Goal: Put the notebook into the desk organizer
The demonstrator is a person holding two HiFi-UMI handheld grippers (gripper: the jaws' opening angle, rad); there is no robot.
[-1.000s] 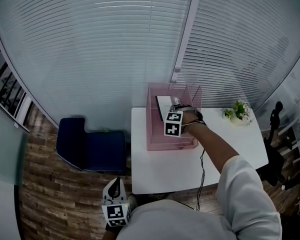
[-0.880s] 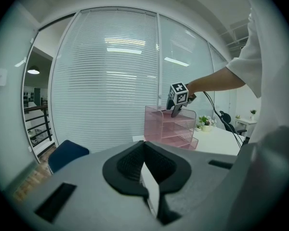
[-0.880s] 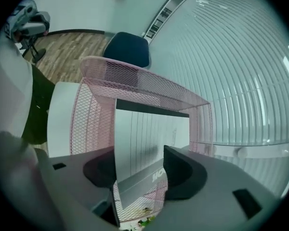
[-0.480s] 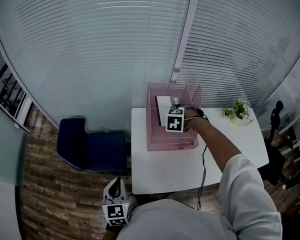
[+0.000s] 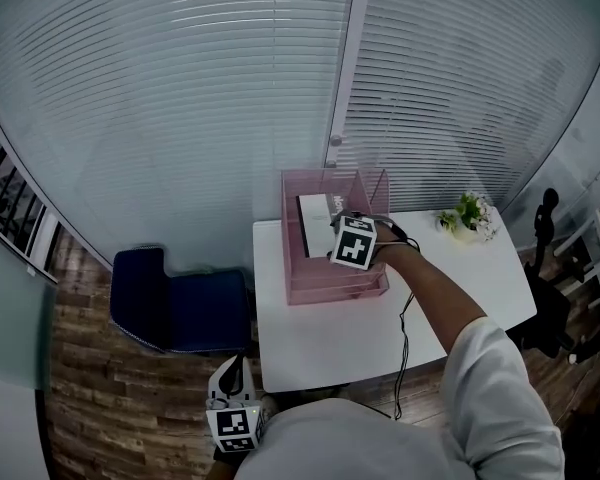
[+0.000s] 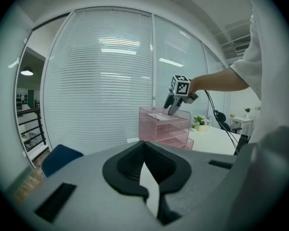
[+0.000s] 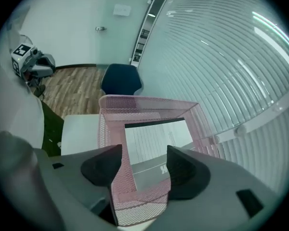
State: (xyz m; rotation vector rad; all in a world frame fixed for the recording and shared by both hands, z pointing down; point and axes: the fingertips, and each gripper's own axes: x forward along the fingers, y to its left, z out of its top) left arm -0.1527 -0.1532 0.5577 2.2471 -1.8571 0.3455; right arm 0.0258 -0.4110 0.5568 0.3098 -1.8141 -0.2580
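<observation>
The white notebook [image 5: 315, 213] [image 7: 154, 138] lies flat in the top tray of the pink mesh desk organizer [image 5: 310, 288] [image 7: 135, 102] [image 6: 166, 126] at the back of the white table [image 5: 330, 338]. My right gripper [image 5: 337, 225] [image 7: 143, 165] [image 6: 172, 108] hovers just above that tray and points steeply down. Its jaws have just been opening and now stand wide apart, with nothing gripped between them. My left gripper [image 5: 231, 368] [image 6: 147, 170] hangs low by my body, off the table's near edge, with its pads close together and empty.
A small potted plant [image 5: 470, 213] stands at the table's back right. A blue chair [image 5: 175, 298] sits left of the table, and a black office chair [image 5: 545, 308] is to its right. Glass walls with blinds rise right behind the organizer. A cable [image 5: 404, 338] trails from my right gripper.
My right gripper has lifted a little off the top tray and rolled, while the notebook stays lying in the tray. The left gripper has kept still.
</observation>
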